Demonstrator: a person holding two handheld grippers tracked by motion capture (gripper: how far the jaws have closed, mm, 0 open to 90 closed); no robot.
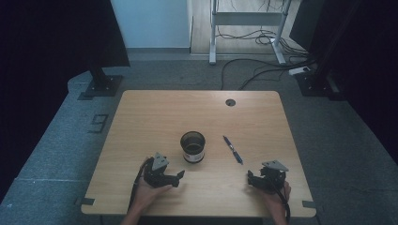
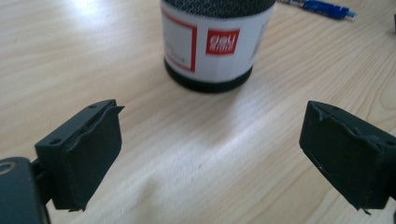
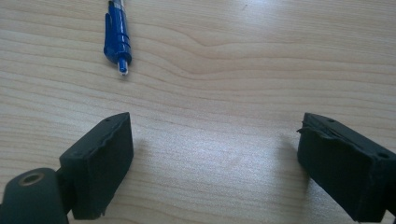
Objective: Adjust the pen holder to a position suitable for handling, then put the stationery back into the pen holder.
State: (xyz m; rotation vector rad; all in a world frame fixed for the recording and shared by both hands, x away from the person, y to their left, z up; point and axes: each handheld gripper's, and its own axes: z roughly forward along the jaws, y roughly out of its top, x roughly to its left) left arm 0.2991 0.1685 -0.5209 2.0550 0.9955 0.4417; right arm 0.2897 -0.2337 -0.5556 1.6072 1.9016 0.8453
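A dark mesh cup [image 1: 193, 146] with a white and red label stands upright near the middle of the wooden table [image 1: 187, 112]. A blue pen [image 1: 233, 150] lies flat just to its right. My left gripper [image 1: 179, 176] rests near the front edge, a little left of and nearer than the cup, open and empty. In the left gripper view the cup [image 2: 215, 42] stands a short way beyond the left gripper [image 2: 210, 154], with the pen [image 2: 322, 7] at the top right. My right gripper [image 1: 250, 178] sits open at the front right. In the right gripper view the pen [image 3: 116, 35] lies ahead and left of the right gripper [image 3: 215, 163].
A round cable hole [image 1: 230, 102] sits near the table's far edge. Beyond the table, cables [image 1: 263, 65] trail over grey carpet around a white desk frame [image 1: 213, 42]. Black stand bases [image 1: 101, 86] flank the far corners.
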